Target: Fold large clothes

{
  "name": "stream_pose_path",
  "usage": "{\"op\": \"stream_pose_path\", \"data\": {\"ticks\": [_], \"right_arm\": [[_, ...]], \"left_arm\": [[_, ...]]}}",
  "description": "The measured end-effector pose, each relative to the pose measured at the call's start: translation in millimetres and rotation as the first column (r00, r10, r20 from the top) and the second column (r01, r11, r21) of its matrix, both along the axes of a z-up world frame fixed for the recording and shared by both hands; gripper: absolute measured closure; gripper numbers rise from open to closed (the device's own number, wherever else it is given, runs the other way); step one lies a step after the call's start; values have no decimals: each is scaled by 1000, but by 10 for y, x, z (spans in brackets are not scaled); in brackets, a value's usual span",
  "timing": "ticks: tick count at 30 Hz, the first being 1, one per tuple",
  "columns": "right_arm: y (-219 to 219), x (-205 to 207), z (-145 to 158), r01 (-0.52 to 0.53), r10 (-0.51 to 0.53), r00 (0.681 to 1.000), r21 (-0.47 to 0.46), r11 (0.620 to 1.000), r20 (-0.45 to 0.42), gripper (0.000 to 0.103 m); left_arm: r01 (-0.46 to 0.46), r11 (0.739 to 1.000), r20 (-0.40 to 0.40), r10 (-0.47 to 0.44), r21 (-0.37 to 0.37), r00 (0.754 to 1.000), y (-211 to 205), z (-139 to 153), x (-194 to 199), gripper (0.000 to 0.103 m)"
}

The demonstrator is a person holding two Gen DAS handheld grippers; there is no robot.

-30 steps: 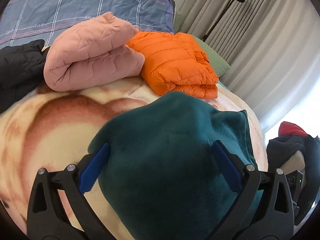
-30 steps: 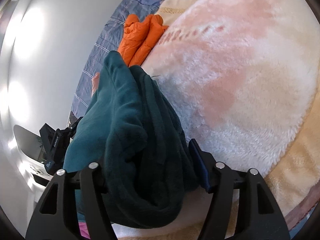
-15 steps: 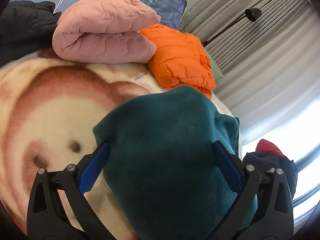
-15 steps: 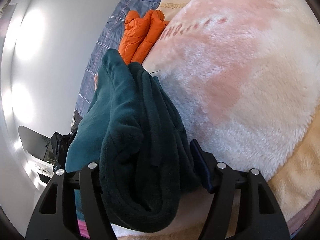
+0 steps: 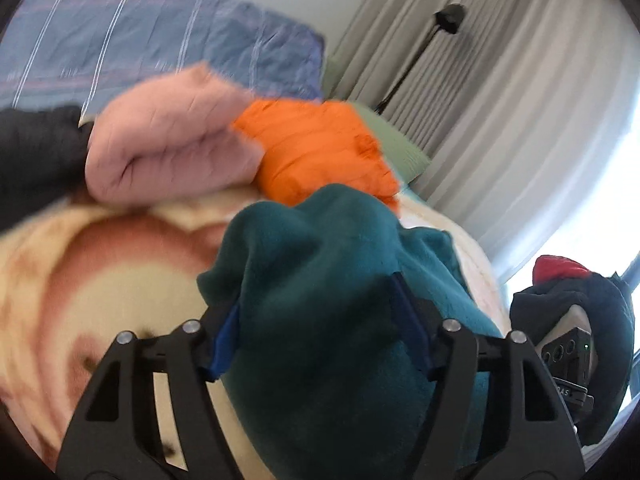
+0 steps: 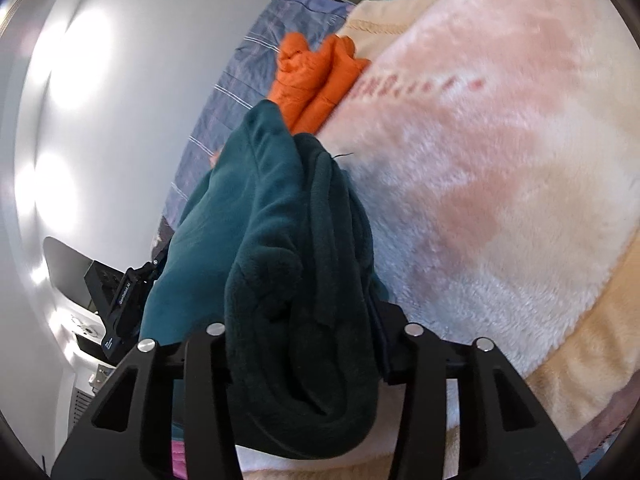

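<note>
A folded teal fleece garment [image 5: 332,248] lies bundled on the cream and pink plush blanket [image 5: 100,272]. My left gripper [image 5: 316,300] straddles one end of it; its jaws are closing and the blue pads [image 5: 224,340] press into the fabric. In the right wrist view the same teal fleece [image 6: 256,200] hangs thick between the fingers of my right gripper [image 6: 304,312], whose jaws are closing too and pinch the bundle. The left finger there is hidden under cloth.
Behind the fleece sit a folded pink quilted jacket [image 5: 168,144], a folded orange puffer jacket [image 5: 316,148] and a black garment [image 5: 36,152]. A blue striped pillow [image 5: 160,48], grey curtains [image 5: 500,80] and a floor lamp [image 5: 448,16] stand beyond.
Both grippers have narrowed onto the teal fleece. The left view has swung and blurred, and the fleece bunches up higher between its pads. The right gripper has risen slightly.
</note>
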State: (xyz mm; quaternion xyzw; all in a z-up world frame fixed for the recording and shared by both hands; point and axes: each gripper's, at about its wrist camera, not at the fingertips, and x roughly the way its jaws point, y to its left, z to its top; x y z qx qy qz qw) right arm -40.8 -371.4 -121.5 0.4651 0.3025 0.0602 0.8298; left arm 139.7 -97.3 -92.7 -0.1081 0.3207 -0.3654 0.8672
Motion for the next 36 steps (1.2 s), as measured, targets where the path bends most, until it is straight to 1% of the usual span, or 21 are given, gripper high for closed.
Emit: {"op": "stream_pose_path", "data": {"ticks": [2,4,5,8,10,12,14,17,18,20,21,22,23,25,28,29,31,32,33,35,36], "right_arm": [[-38,-51,62,-3,4,1000,-2,1000,26,59],[-92,-91,150,-2,3,999,-18,1000,54,60],[-136,-110,210,3,-1,998,-27,1000,68,60],[-286,-131,334,21,-17,995,-37,999,95,60],[-458,-132,438,48,-44,991,-36,998,125,60],[-631,-121,536,89,-79,985,-64,994,154,60],[-844,-94,520,133,-125,984,-57,989,129,60],[-991,-80,333,172,-169,984,-71,983,53,60],[-1029,-65,187,162,-162,987,-59,985,15,59],[-1033,-31,8,125,-125,992,5,992,13,56],[-1003,-43,14,124,-123,992,-19,992,33,56],[-961,-48,67,135,-132,990,-81,988,38,56],[-930,-36,89,139,-136,990,-111,984,37,56],[-942,11,72,146,-143,989,-106,984,33,55],[-990,36,23,148,-146,989,-81,986,35,53],[-1008,51,5,151,-148,988,-80,985,35,52],[-1015,38,-14,154,-151,988,-84,985,40,51],[-1013,44,-23,155,-152,988,-85,984,43,50],[-1014,45,-33,156,-153,987,-86,984,42,49],[-998,-5,-43,162,-159,987,-91,983,38,48],[-992,-53,-46,162,-160,987,-92,982,35,46]], "left_arm": [[9,1000,32,-8,-23,999,-58,172,-76,37],[13,1000,61,-12,-23,998,-159,309,-113,38],[21,1000,85,-20,-19,996,-254,417,-140,39],[54,999,151,-52,-8,987,-582,740,-156,47],[80,997,204,-80,8,976,-809,947,-165,56],[117,993,227,-121,33,966,-1094,1092,-108,56],[136,988,201,-147,69,969,-1354,1088,35,56],[149,976,139,-172,159,975,-1596,790,142,60],[166,968,125,-191,188,974,-1649,654,139,57],[150,952,104,-183,266,978,-1729,389,119,33],[112,951,114,-149,287,982,-1718,281,94,17],[91,967,136,-126,240,983,-1624,251,60,12],[99,972,120,-126,212,985,-1558,240,60,11],[83,983,57,-93,165,994,-1378,235,99,6],[39,993,30,-43,113,999,-1149,226,158,2],[29,996,-6,-29,89,1000,-1065,172,233,2],[30,999,-130,-24,46,991,-988,-3,406,2],[41,999,-243,-40,0,969,-962,-172,523,2],[52,995,-332,-79,-89,940,-932,-323,607,2],[46,968,-450,-157,-248,879,-913,-589,707,2],[50,956,-467,-186,-288,864,-934,-656,721,2]]}}
